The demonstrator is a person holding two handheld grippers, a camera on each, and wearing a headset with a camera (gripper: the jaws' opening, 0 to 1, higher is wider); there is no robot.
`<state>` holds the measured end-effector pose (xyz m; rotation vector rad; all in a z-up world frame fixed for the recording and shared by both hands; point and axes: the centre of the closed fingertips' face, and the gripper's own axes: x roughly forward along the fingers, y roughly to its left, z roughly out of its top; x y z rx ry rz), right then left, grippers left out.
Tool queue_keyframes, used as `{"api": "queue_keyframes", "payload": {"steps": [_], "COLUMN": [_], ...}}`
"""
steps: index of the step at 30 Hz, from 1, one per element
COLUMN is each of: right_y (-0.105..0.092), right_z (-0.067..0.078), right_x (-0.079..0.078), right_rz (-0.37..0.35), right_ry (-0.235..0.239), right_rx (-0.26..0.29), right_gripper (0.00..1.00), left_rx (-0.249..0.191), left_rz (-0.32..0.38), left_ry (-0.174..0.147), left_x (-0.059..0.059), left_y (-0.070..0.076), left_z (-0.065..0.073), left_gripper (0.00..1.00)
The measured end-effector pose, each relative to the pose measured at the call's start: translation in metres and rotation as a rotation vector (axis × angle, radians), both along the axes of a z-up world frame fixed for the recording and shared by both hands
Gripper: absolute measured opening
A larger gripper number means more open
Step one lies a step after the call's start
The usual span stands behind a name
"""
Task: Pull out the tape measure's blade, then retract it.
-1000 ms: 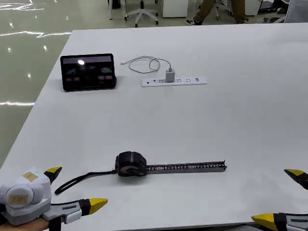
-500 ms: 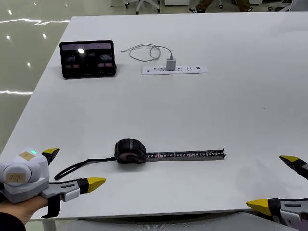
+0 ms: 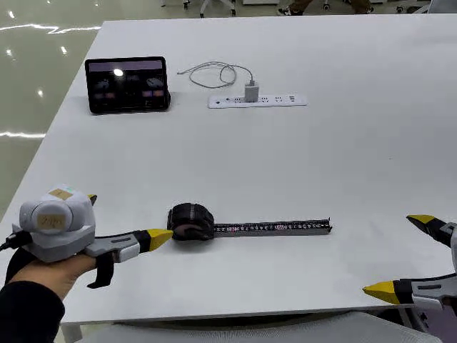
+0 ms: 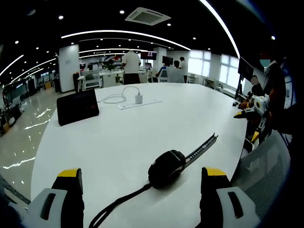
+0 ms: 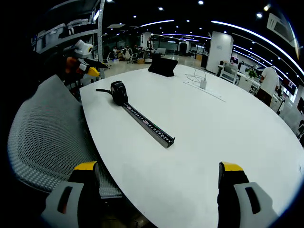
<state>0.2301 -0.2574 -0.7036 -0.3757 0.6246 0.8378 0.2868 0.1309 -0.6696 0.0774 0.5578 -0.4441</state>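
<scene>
Left hand-held gripper is hovering with jaws apart, lining up on the tape measure case near the bench front edge. Right hand-held gripper is waiting, jaws spread, well apart. Blade is lying extended rightward. It's looking thin and springy, so I'd be clamping the rigid case.

A white table carries a tape measure with blade out, a tablet and a power strip.
</scene>
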Motion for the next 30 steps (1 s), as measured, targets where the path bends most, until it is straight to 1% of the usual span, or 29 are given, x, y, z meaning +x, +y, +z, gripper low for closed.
{"api": "queue_keyframes", "payload": {"steps": [2, 3, 4, 5, 7, 9, 10, 11, 12, 13, 15, 17, 18, 19, 20, 21, 23, 25, 26, 27, 28, 29, 30], "right_y": [0.001, 0.003, 0.004, 0.006, 0.007, 0.009, 0.01, 0.011, 0.012, 0.012, 0.014, 0.015, 0.016, 0.017, 0.018, 0.019, 0.021, 0.024, 0.026, 0.027, 0.029, 0.03, 0.032], "right_z": [0.001, 0.001, 0.002, 0.003, 0.003, 0.002, 0.001, 0.0, 0.0, -0.001, -0.002, -0.003, -0.004, -0.005, -0.006, -0.007, -0.008, -0.008, -0.008, -0.008, -0.009, -0.009, -0.01], "right_x": [0.003, 0.004, 0.006, 0.007, 0.008, 0.01, 0.011, 0.011, 0.011, 0.013, 0.015, 0.017, 0.019, 0.02, 0.022, 0.023, 0.027, 0.03, 0.032, 0.033, 0.035, 0.036, 0.038], "right_rz": [0.007, 0.015, 0.019, 0.028, 0.036, 0.046, 0.054, 0.059, 0.064, 0.07, 0.08, 0.09, 0.1, 0.106, 0.112, 0.117, 0.129, 0.14, 0.148, 0.154, 0.162, 0.167, 0.174], "right_ry": [0.003, 0.003, 0.004, 0.004, 0.005, 0.008, 0.01, 0.011, 0.011, 0.012, 0.014, 0.013, 0.016, 0.015, 0.015, 0.017, 0.016, 0.015, 0.015, 0.015, 0.015, 0.015, 0.016], "right_rx": [-0.002, -0.002, -0.004, -0.007, -0.011, -0.016, -0.02, -0.023, -0.027, -0.03, -0.036, -0.041, -0.048, -0.05, -0.054, -0.057, -0.064, -0.068, -0.072, -0.074, -0.079, -0.081, -0.085], "right_gripper": [1.0, 1.0, 1.0, 1.0, 1.0, 1.0, 1.0, 1.0, 1.0, 1.0, 1.0, 1.0, 1.0, 1.0, 1.0, 1.0, 1.0, 1.0, 1.0, 1.0, 1.0, 1.0, 1.0], "left_rx": [-0.024, -0.025, -0.022, -0.016, -0.008, 0.0, 0.003, 0.011, 0.028, 0.042, 0.043, 0.035, 0.014, -0.02, -0.021, -0.008, 0.003, 0.0, -0.008, -0.011, -0.001, 0.024, 0.015], "left_rz": [-0.004, -0.007, -0.007, -0.007, -0.004, 0.008, 0.026, 0.026, 0.024, 0.036, 0.056, 0.075, 0.079, 0.094, 0.117, 0.115, 0.141, 0.157, 0.186, 0.184, 0.209, 0.221, 0.214], "left_ry": [0.011, 0.021, 0.025, 0.023, 0.025, 0.035, 0.039, 0.037, 0.032, 0.023, 0.034, 0.04, 0.051, 0.05, 0.051, 0.057, 0.048, 0.054, 0.059, 0.059, 0.057, 0.068, 0.063], "left_x": [0.004, 0.006, 0.007, 0.009, 0.012, 0.014, 0.015, 0.015, 0.015, 0.016, 0.016, 0.018, 0.018, 0.018, 0.019, 0.019, 0.021, 0.023, 0.024, 0.024, 0.025, 0.026, 0.029], "left_y": [-0.009, -0.016, -0.019, -0.024, -0.029, -0.035, -0.037, -0.04, -0.042, -0.044, -0.046, -0.048, -0.051, -0.054, -0.053, -0.054, -0.053, -0.053, -0.052, -0.053, -0.05, -0.047, -0.05], "left_z": [-0.001, -0.003, -0.004, -0.005, -0.009, -0.015, -0.02, -0.023, -0.025, -0.029, -0.036, -0.041, -0.042, -0.041, -0.042, -0.045, -0.048, -0.051, -0.055, -0.058, -0.063, -0.068, -0.07], "left_gripper": [1.0, 1.0, 1.0, 1.0, 1.0, 1.0, 1.0, 1.0, 1.0, 1.0, 1.0, 1.0, 1.0, 1.0, 1.0, 1.0, 1.0, 1.0, 1.0, 0.99, 0.98, 0.98, 0.98]}}
